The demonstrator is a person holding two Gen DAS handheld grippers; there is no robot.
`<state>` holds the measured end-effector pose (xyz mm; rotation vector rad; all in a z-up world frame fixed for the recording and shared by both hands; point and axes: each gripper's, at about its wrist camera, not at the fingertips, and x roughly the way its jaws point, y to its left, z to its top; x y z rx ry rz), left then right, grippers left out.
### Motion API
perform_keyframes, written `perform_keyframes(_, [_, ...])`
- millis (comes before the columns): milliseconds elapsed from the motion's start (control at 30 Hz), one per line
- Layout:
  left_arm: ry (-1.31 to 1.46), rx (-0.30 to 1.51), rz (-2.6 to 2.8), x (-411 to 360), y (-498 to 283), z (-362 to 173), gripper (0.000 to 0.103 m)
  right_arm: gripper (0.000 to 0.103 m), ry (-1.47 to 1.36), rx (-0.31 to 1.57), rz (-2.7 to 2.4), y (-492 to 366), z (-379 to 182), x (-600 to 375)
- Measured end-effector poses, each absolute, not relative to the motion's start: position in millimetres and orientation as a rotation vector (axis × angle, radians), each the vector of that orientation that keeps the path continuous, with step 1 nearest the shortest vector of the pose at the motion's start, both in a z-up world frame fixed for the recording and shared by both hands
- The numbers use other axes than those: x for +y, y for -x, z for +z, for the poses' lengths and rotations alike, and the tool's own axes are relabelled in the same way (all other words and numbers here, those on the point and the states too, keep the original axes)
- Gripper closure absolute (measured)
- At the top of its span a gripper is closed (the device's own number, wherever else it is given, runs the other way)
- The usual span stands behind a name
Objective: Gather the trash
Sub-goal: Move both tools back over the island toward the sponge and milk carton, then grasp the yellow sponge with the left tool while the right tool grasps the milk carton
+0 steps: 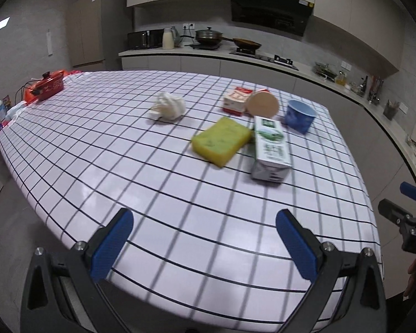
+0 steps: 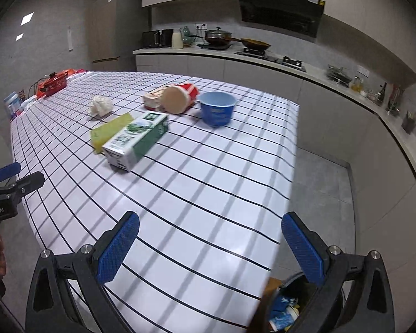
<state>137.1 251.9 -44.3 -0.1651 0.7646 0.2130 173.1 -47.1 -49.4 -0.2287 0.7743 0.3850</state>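
Left wrist view is showing the left tool (image 1: 203, 240) hanging wide and empty over the worktop (image 1: 158, 199), with the milk carton (image 1: 270, 149) lying at 1 o'clock, touching the yellow sponge (image 1: 222, 140). The right tool (image 2: 210, 242) is gaping wide too, holding nothing. A good grasp is calling for approaching the carton across its narrow sides. Only the right wrist view is showing the bin (image 2: 287, 309) at 5 o'clock.
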Motion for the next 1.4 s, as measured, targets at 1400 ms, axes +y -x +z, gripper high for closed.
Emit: perform_keyframes(1400, [0.112, 0.896, -0.03, 293.8, -299.2, -93.0, 0.009, 0.03, 0.106, 0.921, 0.35, -334.2, -112.0, 76.0])
